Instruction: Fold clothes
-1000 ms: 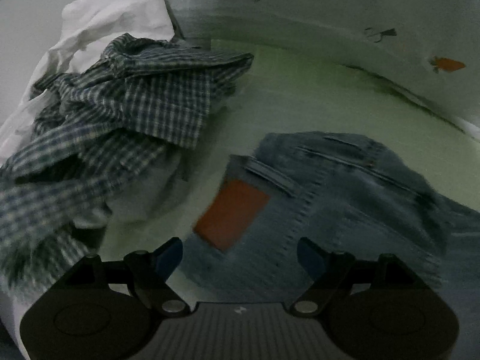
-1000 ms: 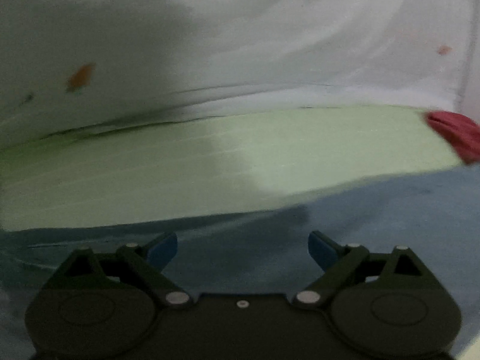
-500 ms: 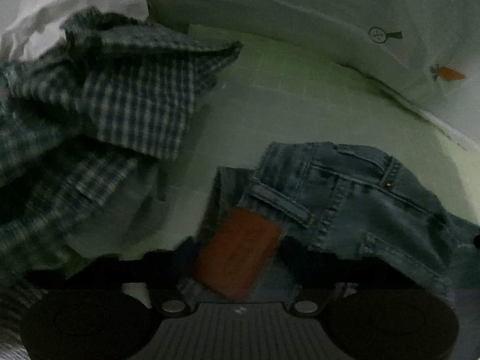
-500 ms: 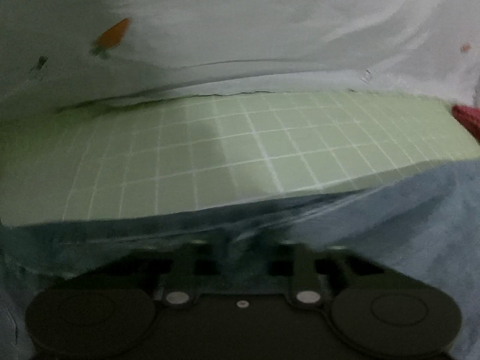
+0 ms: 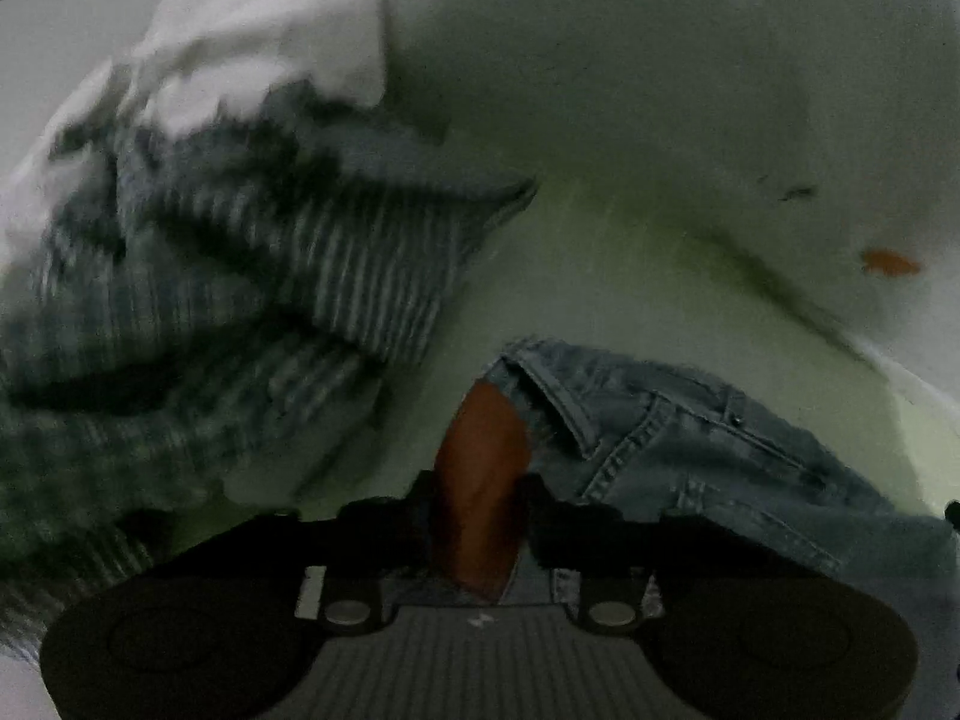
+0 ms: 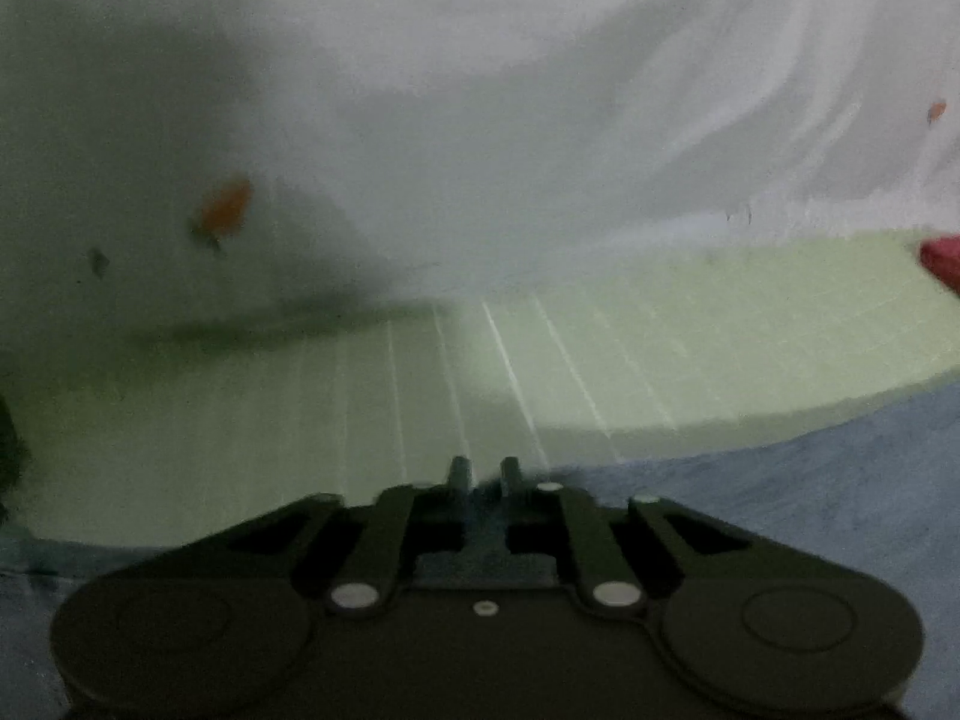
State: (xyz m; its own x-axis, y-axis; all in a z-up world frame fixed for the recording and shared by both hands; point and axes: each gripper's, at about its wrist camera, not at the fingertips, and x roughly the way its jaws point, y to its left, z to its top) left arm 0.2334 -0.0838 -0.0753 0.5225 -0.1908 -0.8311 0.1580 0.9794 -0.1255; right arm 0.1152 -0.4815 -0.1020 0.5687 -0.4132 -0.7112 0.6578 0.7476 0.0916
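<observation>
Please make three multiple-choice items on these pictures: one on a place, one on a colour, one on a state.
1. Where is the checked shirt relative to the jeans in the left wrist view?
A. upper left
B. lower right
C. underneath them

2. What colour is the patch on the jeans' waistband?
A. white
B. reddish brown
C. yellow

3. What lies between the fingers of the left gripper?
A. nothing
B. the shirt
C. the jeans' waistband with its patch

Answers: 1 A, the shirt fills the upper left. 2 B, the patch looks reddish brown. 3 C, the patch runs down between the closing jaws.

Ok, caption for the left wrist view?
Left gripper closing on the jeans at their brown waistband patch, beside a crumpled plaid shirt.
</observation>
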